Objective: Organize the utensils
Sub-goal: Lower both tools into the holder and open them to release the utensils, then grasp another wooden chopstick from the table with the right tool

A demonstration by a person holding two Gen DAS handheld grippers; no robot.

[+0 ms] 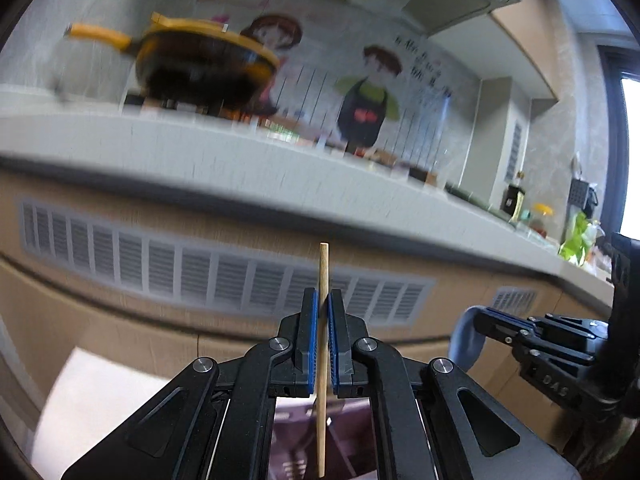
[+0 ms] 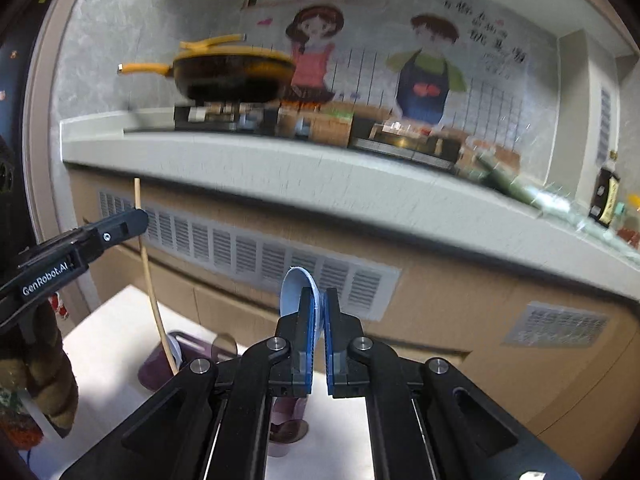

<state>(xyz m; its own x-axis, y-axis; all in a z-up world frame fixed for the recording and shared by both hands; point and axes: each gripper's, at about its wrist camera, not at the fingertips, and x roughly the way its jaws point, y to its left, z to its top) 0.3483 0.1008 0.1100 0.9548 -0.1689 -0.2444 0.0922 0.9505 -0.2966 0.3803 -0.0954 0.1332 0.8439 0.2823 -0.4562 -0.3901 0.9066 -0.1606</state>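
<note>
My left gripper [image 1: 323,298] is shut on a thin wooden chopstick [image 1: 323,264], which stands upright between the blue pads and sticks out above and below them. From the right wrist view, the same left gripper [image 2: 134,218] and its chopstick [image 2: 150,280] are at the left. My right gripper [image 2: 319,296] is shut on a pale blue spoon [image 2: 294,292], whose bowl rises above the fingertips. The left wrist view shows that right gripper [image 1: 482,316] with the spoon [image 1: 464,340] at the lower right. Below both lies a purple translucent holder [image 2: 156,368] on a white table [image 2: 108,340].
A grey kitchen counter [image 2: 280,176] runs across ahead, above tan cabinet fronts with vent grilles [image 2: 248,252]. A yellow-handled black pan [image 2: 232,72] sits on a stove. Bottles and jars [image 1: 536,212] stand at the counter's right end. A gloved hand [image 2: 44,368] is at the left edge.
</note>
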